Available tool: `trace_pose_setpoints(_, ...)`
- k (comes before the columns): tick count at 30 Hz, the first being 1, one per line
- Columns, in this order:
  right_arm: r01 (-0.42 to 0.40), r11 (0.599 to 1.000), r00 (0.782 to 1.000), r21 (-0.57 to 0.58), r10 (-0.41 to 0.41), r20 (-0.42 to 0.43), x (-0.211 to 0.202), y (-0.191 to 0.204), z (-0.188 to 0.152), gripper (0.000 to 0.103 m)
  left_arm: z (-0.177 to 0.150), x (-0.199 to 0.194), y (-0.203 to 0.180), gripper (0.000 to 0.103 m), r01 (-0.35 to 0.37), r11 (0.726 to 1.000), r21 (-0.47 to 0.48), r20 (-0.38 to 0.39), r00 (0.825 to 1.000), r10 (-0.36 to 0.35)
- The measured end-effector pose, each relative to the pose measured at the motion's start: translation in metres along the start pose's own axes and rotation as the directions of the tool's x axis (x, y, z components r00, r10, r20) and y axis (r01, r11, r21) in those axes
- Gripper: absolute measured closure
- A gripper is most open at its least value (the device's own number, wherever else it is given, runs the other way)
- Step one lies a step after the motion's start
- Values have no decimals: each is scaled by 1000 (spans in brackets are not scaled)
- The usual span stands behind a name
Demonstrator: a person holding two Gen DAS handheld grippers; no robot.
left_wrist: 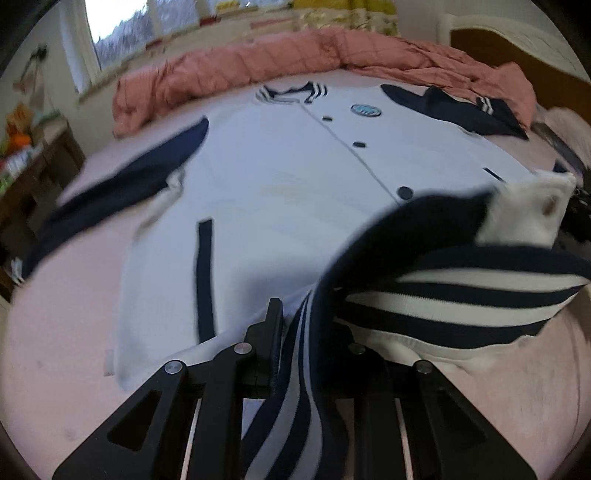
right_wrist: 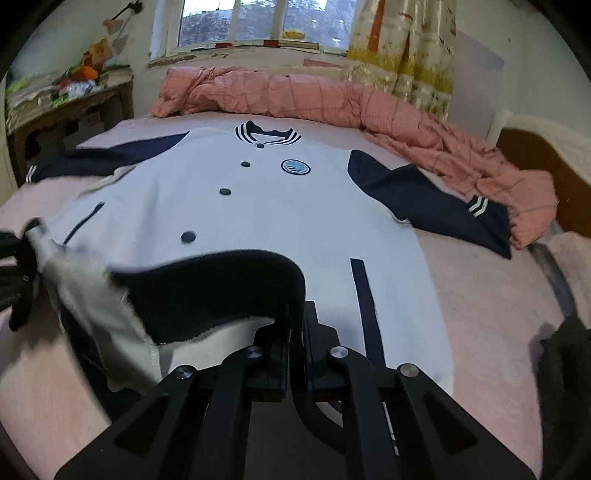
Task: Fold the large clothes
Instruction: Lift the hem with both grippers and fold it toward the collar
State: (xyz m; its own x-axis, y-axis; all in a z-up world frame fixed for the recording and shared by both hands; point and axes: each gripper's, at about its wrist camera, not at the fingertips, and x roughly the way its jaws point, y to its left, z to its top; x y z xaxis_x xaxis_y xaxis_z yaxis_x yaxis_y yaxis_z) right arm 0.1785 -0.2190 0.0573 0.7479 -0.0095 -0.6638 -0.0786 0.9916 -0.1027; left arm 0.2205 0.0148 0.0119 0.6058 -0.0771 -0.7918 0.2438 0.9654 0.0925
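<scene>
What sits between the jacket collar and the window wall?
A crumpled pink quilt lies bunched along the far side of the bed, between the jacket's striped collar and the window wall. Clearest in the right wrist view.

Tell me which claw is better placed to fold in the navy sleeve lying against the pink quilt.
Right, probably. The navy sleeve lies on the right claw's side of the white varsity jacket, while the left claw is beyond the button line. Both grip the raised hem, so release first.
</scene>
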Motion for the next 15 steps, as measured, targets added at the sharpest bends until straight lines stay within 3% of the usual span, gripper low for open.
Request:
trace_pose_setpoints(3,-99,994,994,49,96,59,-17,-15,-2,83,1,17,8,82,33,998,-50,17,999,-33)
trace_pose_setpoints(4,-137,990,985,43,131,114,-31,-21,-3,70,2,18,9,82,35,998,-54,26,999,-34)
trace_pose_setpoints(5,-141,989,978,42,132,163,-43,-26,-7,46,3,18,9,82,34,998,-52,25,999,-33)
trace_pose_setpoints(6,-123,991,974,48,112,198,-51,-31,-9,33,4,16,8,82,29,999,-44,28,999,-28)
trace_pose_setpoints(7,-99,994,971,53,84,225,-58,-35,-10,26,4,14,8,82,26,999,-36,34,999,-24)
trace_pose_setpoints(9,-64,997,965,43,51,257,-70,-41,-14,26,2,10,11,78,19,999,-34,48,999,-17)
trace_pose_setpoints(12,-73,997,965,28,63,253,-78,-47,-21,24,-3,5,16,75,25,999,-47,57,998,-23)
trace_pose_setpoints(15,-36,999,972,8,33,231,-82,-49,-54,23,-1,4,23,72,46,995,-87,58,997,-41)
